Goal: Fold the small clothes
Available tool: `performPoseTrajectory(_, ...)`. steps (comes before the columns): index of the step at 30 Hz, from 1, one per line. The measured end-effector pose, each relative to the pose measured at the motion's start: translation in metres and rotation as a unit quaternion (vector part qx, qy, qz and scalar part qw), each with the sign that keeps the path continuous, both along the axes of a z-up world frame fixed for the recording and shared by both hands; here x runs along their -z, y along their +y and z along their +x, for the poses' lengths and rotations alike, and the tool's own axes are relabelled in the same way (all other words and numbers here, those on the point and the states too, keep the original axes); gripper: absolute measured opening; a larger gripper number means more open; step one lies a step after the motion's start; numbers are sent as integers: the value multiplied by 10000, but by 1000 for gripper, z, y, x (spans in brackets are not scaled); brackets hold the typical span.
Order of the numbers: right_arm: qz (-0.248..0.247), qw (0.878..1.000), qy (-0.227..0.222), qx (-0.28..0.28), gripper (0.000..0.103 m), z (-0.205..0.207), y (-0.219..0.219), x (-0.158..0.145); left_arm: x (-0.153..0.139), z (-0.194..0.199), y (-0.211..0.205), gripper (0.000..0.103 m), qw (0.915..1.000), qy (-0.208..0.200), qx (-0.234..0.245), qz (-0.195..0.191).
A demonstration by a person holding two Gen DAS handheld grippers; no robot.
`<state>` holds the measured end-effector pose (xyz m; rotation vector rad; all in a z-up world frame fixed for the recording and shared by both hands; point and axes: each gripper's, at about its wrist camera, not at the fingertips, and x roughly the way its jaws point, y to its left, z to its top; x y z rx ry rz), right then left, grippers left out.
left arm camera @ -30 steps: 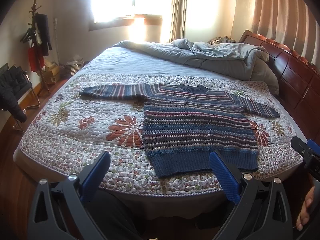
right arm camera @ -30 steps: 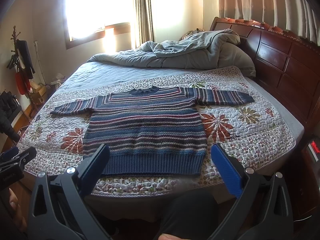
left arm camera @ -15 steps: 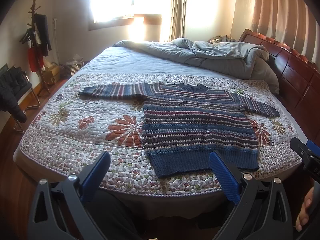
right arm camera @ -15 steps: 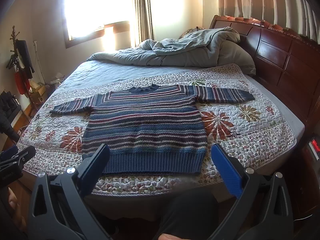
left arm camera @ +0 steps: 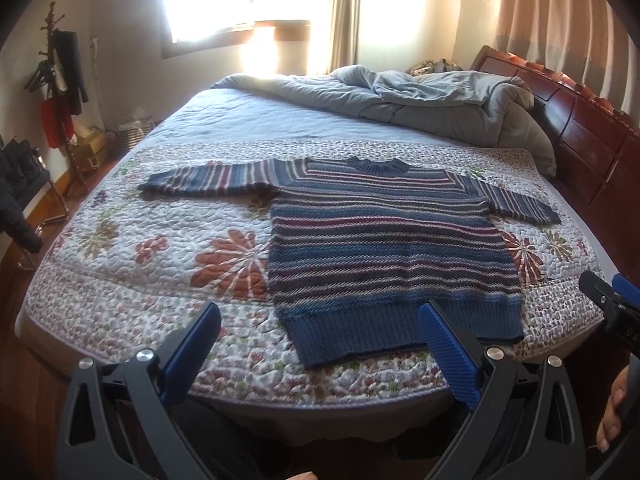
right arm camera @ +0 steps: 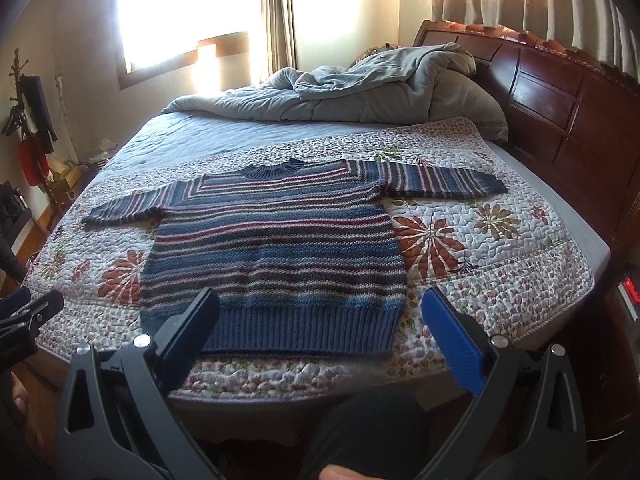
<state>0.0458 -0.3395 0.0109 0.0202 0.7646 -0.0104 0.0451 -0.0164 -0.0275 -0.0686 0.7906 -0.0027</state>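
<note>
A striped blue knit sweater (left arm camera: 384, 248) lies flat, front up, on the floral quilt (left arm camera: 160, 264), both sleeves spread out; it also shows in the right wrist view (right arm camera: 276, 248). My left gripper (left arm camera: 320, 344) is open and empty, held above the bed's near edge, just short of the sweater's hem. My right gripper (right arm camera: 320, 328) is open and empty, near the hem's right part. The right gripper also shows at the right edge of the left wrist view (left arm camera: 612, 300), and the left gripper at the left edge of the right wrist view (right arm camera: 28, 312).
A rumpled grey duvet (left arm camera: 420, 100) lies at the head of the bed by the dark wooden headboard (right arm camera: 560, 92). A coat rack (left arm camera: 60, 72) and a chair with dark clothes (left arm camera: 16, 200) stand on the left. My knee (right arm camera: 368, 432) is below the bed edge.
Both grippers have moved slightly closer to the bed and the sweater's hem. The sweater has not moved.
</note>
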Motion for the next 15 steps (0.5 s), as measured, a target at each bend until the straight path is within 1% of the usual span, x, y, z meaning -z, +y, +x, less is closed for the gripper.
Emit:
performPoseTrajectory(3, 184, 9998, -68, 37, 101, 25, -24, 17, 13, 23, -8, 99, 9988, -142, 327, -349)
performPoseTrajectory(5, 454, 9989, -136, 0, 101, 43, -45, 30, 25, 44, -16, 99, 9965, -46, 603, -570)
performPoseTrajectory(6, 653, 9977, -176, 1, 101, 54, -60, 38, 33, 58, -21, 99, 9944, 50, 816, -674)
performPoseTrajectory(7, 771, 9969, -169, 22, 101, 61, -68, 43, 39, 68, -25, 99, 9932, 53, 935, -697)
performPoseTrajectory(9, 1221, 9924, 15, 174, 101, 91, -103, 61, 47, 85, -30, 99, 9900, -51, 1155, -811)
performPoseTrajectory(10, 1359, 9903, 91, 269, 101, 101, -115, 68, 51, 94, -30, 99, 9871, -111, 1273, -964)
performPoseTrajectory(11, 1557, 9867, 188, 436, 101, 117, -136, 77, 56, 106, -29, 99, 9835, -153, 1369, -1175)
performPoseTrajectory(13, 1823, 9798, 354, 748, 101, 145, -173, 93, 65, 128, -29, 99, 9788, -113, 1480, -1415)
performPoseTrajectory(14, 2042, 9732, 476, 939, 101, 163, -196, 102, 72, 143, -31, 99, 9758, -67, 1573, -1519)
performPoseTrajectory(15, 2290, 9657, 566, 1089, 101, 181, -219, 111, 76, 151, -31, 99, 9749, -41, 1602, -1545)
